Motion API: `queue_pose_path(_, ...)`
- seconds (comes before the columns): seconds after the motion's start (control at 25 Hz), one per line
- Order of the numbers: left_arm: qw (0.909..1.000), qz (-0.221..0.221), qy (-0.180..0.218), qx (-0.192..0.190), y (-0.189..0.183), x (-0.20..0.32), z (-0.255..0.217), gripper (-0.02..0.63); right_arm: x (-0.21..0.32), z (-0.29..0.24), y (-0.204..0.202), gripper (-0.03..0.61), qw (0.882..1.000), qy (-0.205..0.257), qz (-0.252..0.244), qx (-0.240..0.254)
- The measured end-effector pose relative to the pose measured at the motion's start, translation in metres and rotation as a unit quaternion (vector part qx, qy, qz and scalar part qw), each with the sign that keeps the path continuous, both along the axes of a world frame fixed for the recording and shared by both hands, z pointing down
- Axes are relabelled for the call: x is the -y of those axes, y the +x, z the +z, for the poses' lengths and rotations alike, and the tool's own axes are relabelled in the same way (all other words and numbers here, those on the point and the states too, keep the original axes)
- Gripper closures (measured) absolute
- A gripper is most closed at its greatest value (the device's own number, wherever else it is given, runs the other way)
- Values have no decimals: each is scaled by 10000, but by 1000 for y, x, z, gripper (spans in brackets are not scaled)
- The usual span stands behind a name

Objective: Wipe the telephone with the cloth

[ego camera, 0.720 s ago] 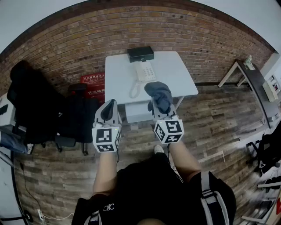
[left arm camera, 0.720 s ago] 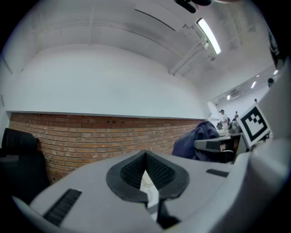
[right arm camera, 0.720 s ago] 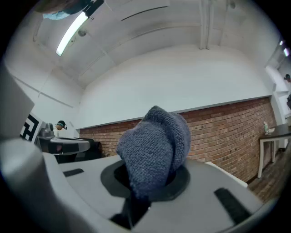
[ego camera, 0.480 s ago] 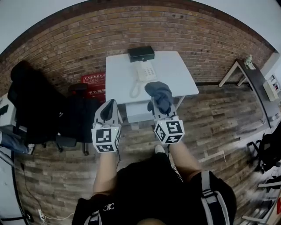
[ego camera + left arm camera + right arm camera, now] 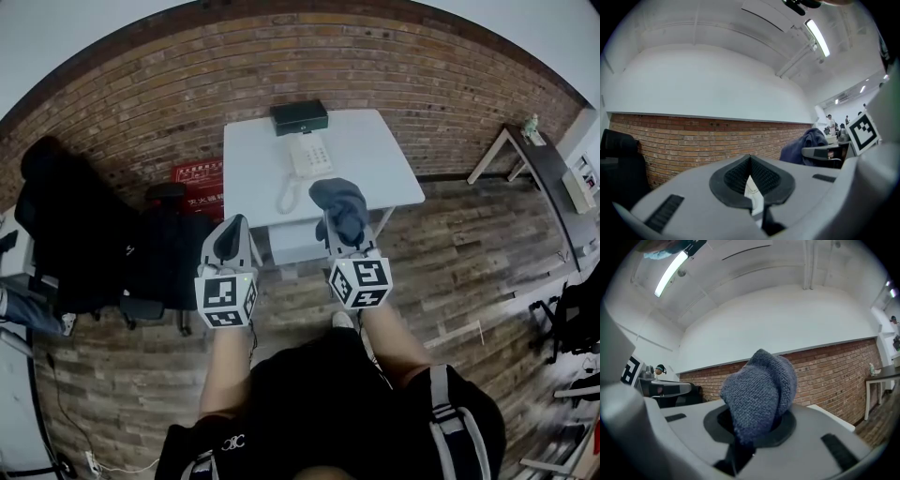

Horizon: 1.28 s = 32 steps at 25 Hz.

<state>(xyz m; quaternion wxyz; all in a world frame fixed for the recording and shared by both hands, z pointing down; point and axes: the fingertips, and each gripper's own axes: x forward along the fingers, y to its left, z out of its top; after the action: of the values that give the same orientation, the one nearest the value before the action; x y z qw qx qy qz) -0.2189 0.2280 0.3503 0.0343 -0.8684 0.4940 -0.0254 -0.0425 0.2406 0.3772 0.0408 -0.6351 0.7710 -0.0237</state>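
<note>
Backed by brick, the white surface [image 5: 375, 159] carries the telephone [image 5: 309, 155]; short of it the right tool [image 5: 344, 234] clamps the bunched cloth [image 5: 342, 206] while the left tool [image 5: 234, 230], closed and empty, steadies nothing, so wiping could shove the telephone or snag its cord [image 5: 284, 195].

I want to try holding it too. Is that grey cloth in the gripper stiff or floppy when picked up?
Probably floppy: the cloth bunches and folds over itself above the right gripper, which is shut on it. It seems light, since that small pinch holds it up. Its knitted surface likely resists slipping.
</note>
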Motion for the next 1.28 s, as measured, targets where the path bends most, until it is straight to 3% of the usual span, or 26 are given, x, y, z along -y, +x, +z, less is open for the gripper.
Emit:
queue_pose_path(0.48,9995,72,-292,-121,45,57,10,618,50,6,47,541,9996,-62,-45,272)
queue_pose_path(0.92,9989,-53,-448,-145,142,136,2,618,124,10,131,541,9989,-202,-392,159)
queue_pose_path(1.28,9980,-380,-494,-115,209,168,9,618,167,23,194,541,9953,-273,-906,210)
